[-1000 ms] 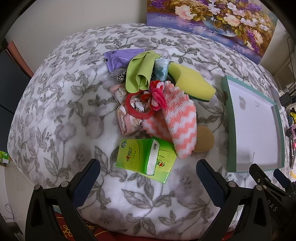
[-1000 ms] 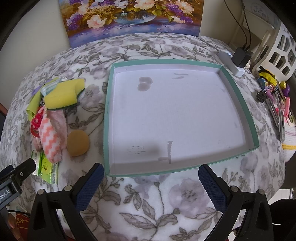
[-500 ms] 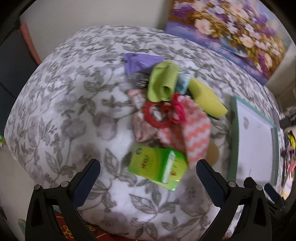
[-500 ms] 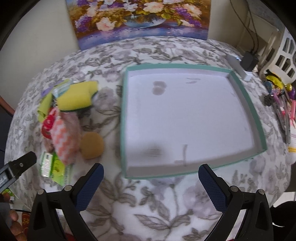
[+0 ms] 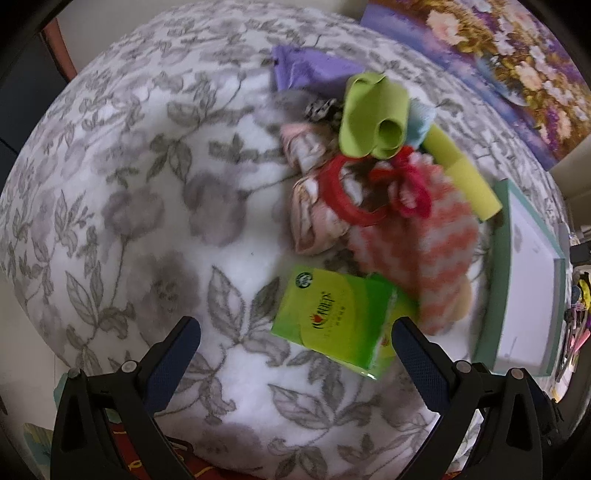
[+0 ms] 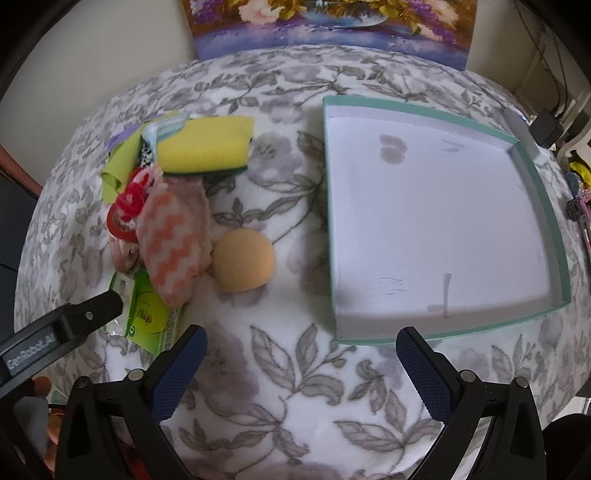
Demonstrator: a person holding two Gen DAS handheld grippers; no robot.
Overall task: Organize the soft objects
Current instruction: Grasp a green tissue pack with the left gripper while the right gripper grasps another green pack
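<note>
A pile of soft things lies on the floral blanket: a green tissue pack (image 5: pixel 336 321), an orange-and-white striped sock (image 5: pixel 424 251), a red hair tie (image 5: pixel 347 195), a rolled lime cloth (image 5: pixel 373 118), a yellow sponge (image 6: pixel 205 146) and a tan round puff (image 6: pixel 243 264). A teal-rimmed white tray (image 6: pixel 561 236) stands empty to the right. My left gripper (image 5: pixel 295 354) is open just short of the tissue pack. My right gripper (image 6: pixel 301 369) is open above bare blanket, in front of the puff and the tray.
A flower painting (image 6: pixel 332 26) leans on the wall behind the table. A purple packet (image 5: pixel 314 72) lies at the far side of the pile. Pens and a charger (image 6: pixel 550 127) sit past the tray's right side. The blanket (image 5: pixel 129 221) lies bare left of the pile.
Both grippers have swung left. The pile has shifted right in the left wrist view, the tissue pack now near the right finger. The tray has shifted right in the right wrist view.
</note>
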